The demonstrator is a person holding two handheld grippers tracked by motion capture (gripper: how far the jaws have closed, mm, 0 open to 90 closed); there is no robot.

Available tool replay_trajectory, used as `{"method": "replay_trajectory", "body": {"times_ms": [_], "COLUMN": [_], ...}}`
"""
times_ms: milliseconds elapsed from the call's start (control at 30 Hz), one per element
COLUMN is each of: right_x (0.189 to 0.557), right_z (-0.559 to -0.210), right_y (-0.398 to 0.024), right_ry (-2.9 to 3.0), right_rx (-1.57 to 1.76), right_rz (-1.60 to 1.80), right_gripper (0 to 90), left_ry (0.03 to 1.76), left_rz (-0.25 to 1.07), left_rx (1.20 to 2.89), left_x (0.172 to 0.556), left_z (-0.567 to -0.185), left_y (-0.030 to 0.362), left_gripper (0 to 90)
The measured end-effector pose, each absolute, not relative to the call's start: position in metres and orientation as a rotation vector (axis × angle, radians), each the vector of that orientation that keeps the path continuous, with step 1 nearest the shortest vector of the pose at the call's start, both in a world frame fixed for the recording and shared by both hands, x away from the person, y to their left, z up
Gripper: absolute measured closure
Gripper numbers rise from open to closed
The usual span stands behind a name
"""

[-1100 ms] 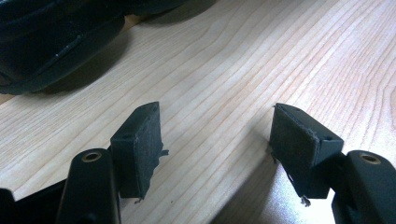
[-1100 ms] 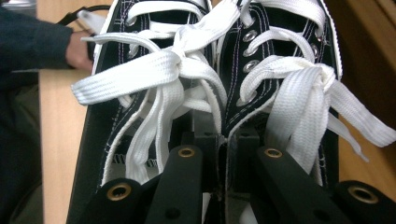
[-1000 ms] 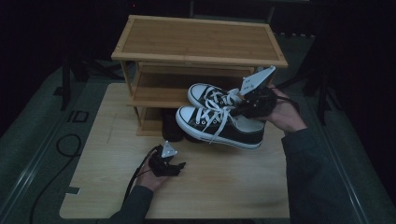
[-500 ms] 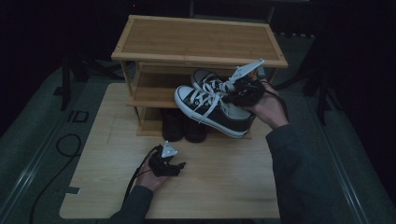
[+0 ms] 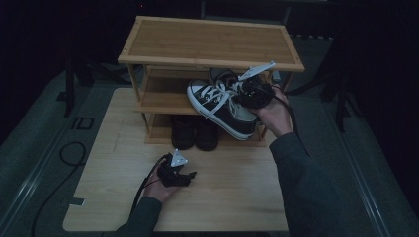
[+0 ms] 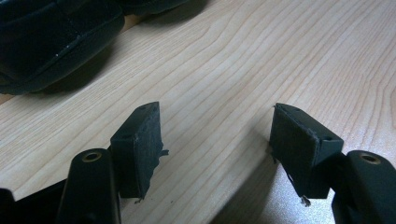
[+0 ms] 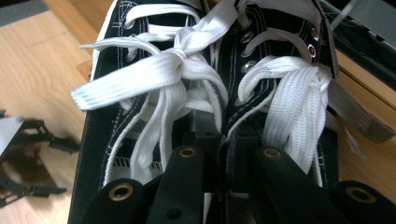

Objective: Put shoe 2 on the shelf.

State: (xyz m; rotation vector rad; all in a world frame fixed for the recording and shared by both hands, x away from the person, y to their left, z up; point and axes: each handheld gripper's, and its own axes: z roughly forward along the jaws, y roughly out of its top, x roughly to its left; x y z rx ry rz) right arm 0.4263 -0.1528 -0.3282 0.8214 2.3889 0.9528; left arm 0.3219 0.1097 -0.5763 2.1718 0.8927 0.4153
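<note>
Our right gripper point(image 5: 244, 89) has its fingers point(image 7: 187, 186) pinched nearly together on the inner collars of a pair of black sneakers point(image 5: 222, 106) with white laces point(image 7: 173, 70). The pair hangs in the air, tilted, at the front of the wooden shoe rack point(image 5: 207, 42), level with its middle shelf. A pair of dark shoes point(image 5: 193, 131) stands on the bottom shelf. Our left gripper point(image 5: 175, 170) rests low over the table point(image 5: 232, 197), fingers point(image 6: 137, 144) wide apart, nothing between them.
</note>
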Motion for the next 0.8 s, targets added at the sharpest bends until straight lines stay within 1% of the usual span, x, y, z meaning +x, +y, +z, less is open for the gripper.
{"method": "replay_trajectory", "body": {"times_ms": [633,800], "right_x": [0.419,0.419], "right_z": [-0.334,-0.333], "right_y": [-0.142,-0.140], "right_ry": [2.202,2.206], "right_rx": [0.977,1.001], "right_rz": [0.860,0.839], "right_gripper": [85.9,83.9], "left_ry": [0.893,0.893], "left_rz": [0.418,0.419], "left_rx": [2.172,2.174], "left_x": [0.322,0.322], "left_z": [-0.576,-0.576], "left_y": [0.110,0.110], "left_gripper": [34.7,34.8]}}
